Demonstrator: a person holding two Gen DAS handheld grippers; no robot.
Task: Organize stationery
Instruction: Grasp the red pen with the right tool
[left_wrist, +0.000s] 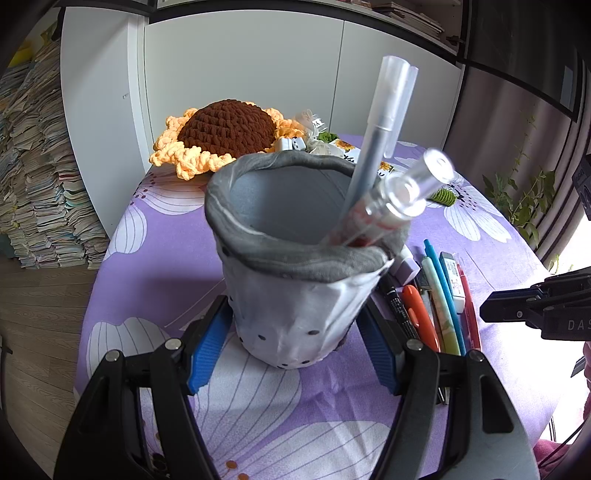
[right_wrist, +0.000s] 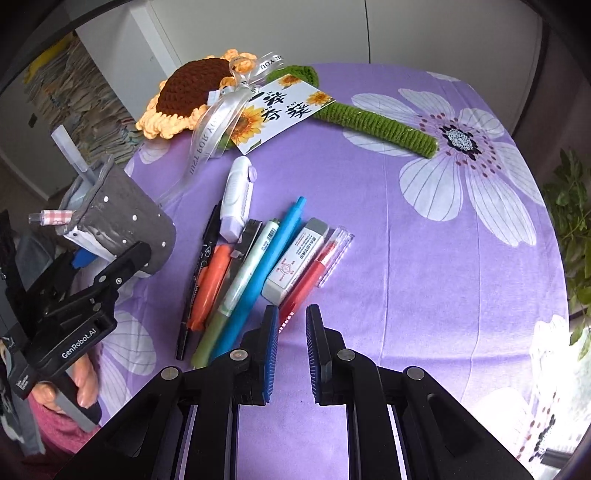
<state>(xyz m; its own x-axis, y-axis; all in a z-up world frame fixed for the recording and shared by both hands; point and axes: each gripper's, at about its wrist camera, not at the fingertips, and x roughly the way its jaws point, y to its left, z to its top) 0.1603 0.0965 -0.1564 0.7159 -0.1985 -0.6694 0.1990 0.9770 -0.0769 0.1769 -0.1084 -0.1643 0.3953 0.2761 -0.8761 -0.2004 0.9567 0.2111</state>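
Right tool (right_wrist: 291, 350): blue pads parted a little, nothing between them, poised above the near ends of the loose stationery on the desk (right_wrist: 369, 229).

Left tool (left_wrist: 291, 343): pads spread to either side of the pen holder (left_wrist: 295, 295). The right wrist view shows one finger against its wall, so I judge it steadied rather than gripped; I cannot tell how firm the contact is.

Holder contents: a frosted-cap pen (left_wrist: 373, 147) standing, plus a clear-capped pen (left_wrist: 391, 206) leaning over the rim. Otherwise mostly empty.

Progress, my estimate: early. Two items in, the rest out.

Left to stow, lying bunched just right of the holder: black marker (right_wrist: 195, 280), orange marker (right_wrist: 208, 284), green pen (right_wrist: 236, 288), blue pen (right_wrist: 266, 266), eraser (right_wrist: 295, 258), red pen (right_wrist: 314, 273), and a white correction tape (right_wrist: 236, 199) slightly beyond.

Farther back: crocheted sunflower (right_wrist: 188, 96) with a card (right_wrist: 280, 110); not stationery to sort, I think.
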